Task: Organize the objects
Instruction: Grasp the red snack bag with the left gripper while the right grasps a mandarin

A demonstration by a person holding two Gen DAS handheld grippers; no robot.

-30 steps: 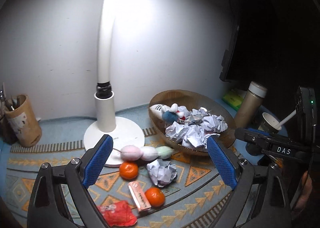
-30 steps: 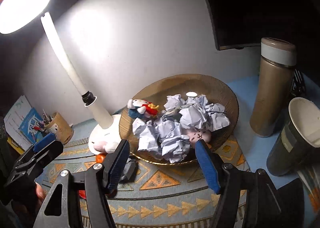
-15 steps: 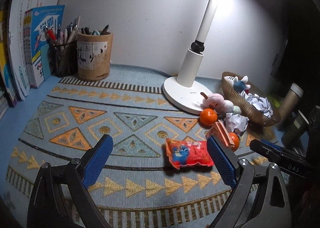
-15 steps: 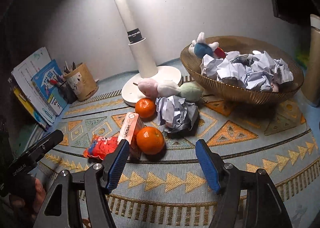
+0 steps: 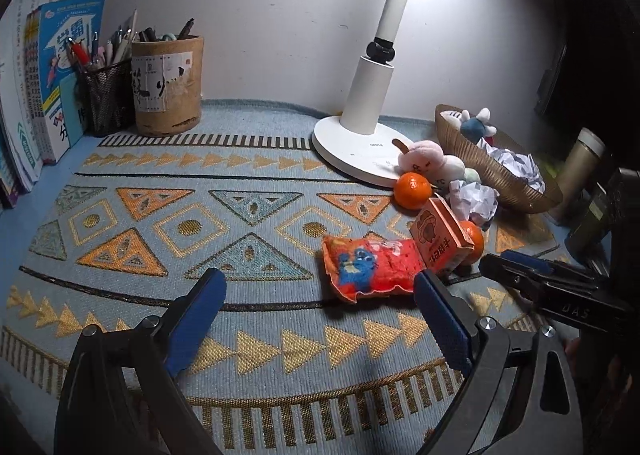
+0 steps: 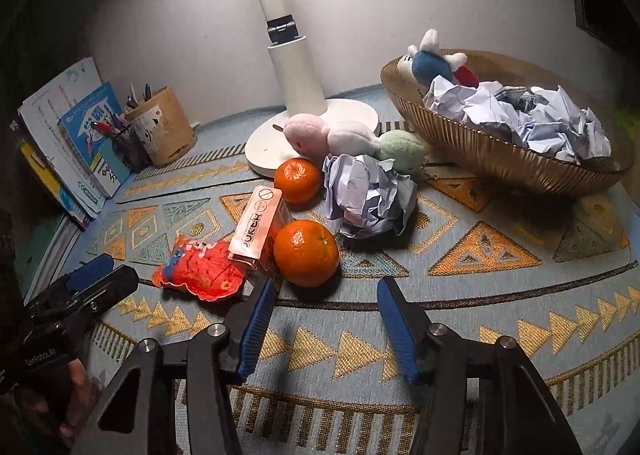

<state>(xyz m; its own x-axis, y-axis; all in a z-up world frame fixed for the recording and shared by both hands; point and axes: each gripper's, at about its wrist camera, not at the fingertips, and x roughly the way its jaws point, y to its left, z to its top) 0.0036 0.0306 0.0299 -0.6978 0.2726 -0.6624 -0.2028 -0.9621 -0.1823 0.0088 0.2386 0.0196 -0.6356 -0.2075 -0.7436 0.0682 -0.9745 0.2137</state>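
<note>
Far left, at nine o'clock in the left wrist view, books (image 5: pixel 36 95) lean by the pen cups (image 5: pixel 166 85), well apart from the clutter. The left hand-held gripper (image 5: pixel 320 319) hangs over the mat (image 5: pixel 160 215), jaws spread wide, holding nothing. A second ago it faced the lamp and basket; now it has swung left and dropped low, so the snack bag (image 5: pixel 370 267) lies just ahead at one o'clock, near its right finger.

Moving right: the carton (image 5: pixel 438 239) leans touching the bag and the near orange (image 6: pixel 306 253). The far orange (image 6: pixel 297 180) sits at the lamp (image 6: pixel 296 75) base edge, beside the plush toys (image 6: pixel 320 135). A loose paper ball (image 6: pixel 368 195) rests between the oranges and the basket (image 6: pixel 500 159).

The right hand-held gripper (image 6: pixel 326 323) is spread too, empty. It was over the basket a second ago; it has come down to mat level, with the near orange just past its left finger at eleven o'clock.

My read: both grippers have left the basket and lined up on the loose pile, so a fresh pick is starting, probably bag on the left, orange on the right. The basket at two o'clock already holds crumpled paper and a blue plush (image 6: pixel 434 63). Watch that carton: pulling either neighbour could tip it.
</note>
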